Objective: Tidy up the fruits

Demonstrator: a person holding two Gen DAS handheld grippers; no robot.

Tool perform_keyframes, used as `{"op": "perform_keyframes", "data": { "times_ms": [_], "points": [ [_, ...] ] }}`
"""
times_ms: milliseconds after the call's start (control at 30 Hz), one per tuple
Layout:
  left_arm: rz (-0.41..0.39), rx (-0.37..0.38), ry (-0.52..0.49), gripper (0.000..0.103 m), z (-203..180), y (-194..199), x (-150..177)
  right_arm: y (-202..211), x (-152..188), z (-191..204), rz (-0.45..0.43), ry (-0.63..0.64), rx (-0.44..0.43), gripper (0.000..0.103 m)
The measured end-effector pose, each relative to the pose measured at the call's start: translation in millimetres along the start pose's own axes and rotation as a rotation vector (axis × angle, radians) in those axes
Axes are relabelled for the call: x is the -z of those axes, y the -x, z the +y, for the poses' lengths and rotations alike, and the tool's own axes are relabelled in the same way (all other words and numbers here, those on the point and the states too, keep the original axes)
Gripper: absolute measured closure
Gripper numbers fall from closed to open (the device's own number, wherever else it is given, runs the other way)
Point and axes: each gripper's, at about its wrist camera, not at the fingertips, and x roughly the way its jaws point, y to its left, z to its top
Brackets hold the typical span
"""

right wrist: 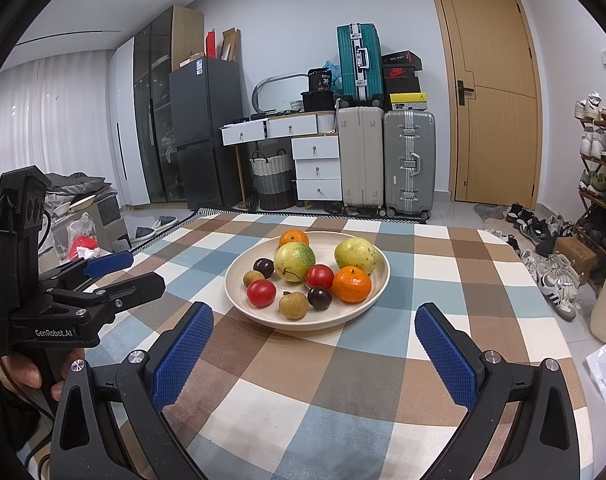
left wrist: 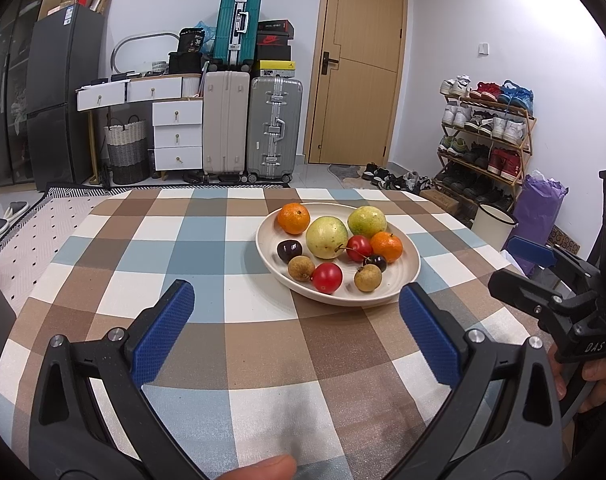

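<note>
A cream plate [left wrist: 407, 276] [right wrist: 239, 296] sits on the checked tablecloth and holds several fruits: two oranges [left wrist: 293, 218] [right wrist: 351, 284], two green-yellow round fruits [left wrist: 327, 237] [right wrist: 294, 261], two red cherry tomatoes [left wrist: 327, 277] [right wrist: 261, 293], dark cherries [left wrist: 289, 251] [right wrist: 319, 297] and brown longans [left wrist: 301, 268] [right wrist: 293, 305]. My left gripper [left wrist: 297, 312] is open and empty, just short of the plate. My right gripper [right wrist: 315, 332] is open and empty, its fingers either side of the plate's near rim. Each gripper shows at the other view's edge.
The table [left wrist: 163, 248] stands in a room with suitcases [left wrist: 275, 132], a white drawer unit [left wrist: 177, 136], a dark fridge [left wrist: 59, 92], a wooden door [left wrist: 363, 64] and a shoe rack [left wrist: 487, 140]. A white bin [left wrist: 493, 226] stands right of the table.
</note>
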Motion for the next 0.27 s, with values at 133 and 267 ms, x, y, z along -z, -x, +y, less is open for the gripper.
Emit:
{"op": "perform_keyframes", "data": {
  "times_ms": [133, 267],
  "points": [
    [-0.002, 0.000, 0.000, 0.001, 0.5, 0.1, 0.1, 0.0, 0.1, 0.2, 0.000, 0.000, 0.000, 0.000],
    [-0.006, 0.002, -0.002, 0.001, 0.6, 0.7, -0.9, -0.2, 0.1, 0.1, 0.000, 0.000, 0.000, 0.000]
  ]
}}
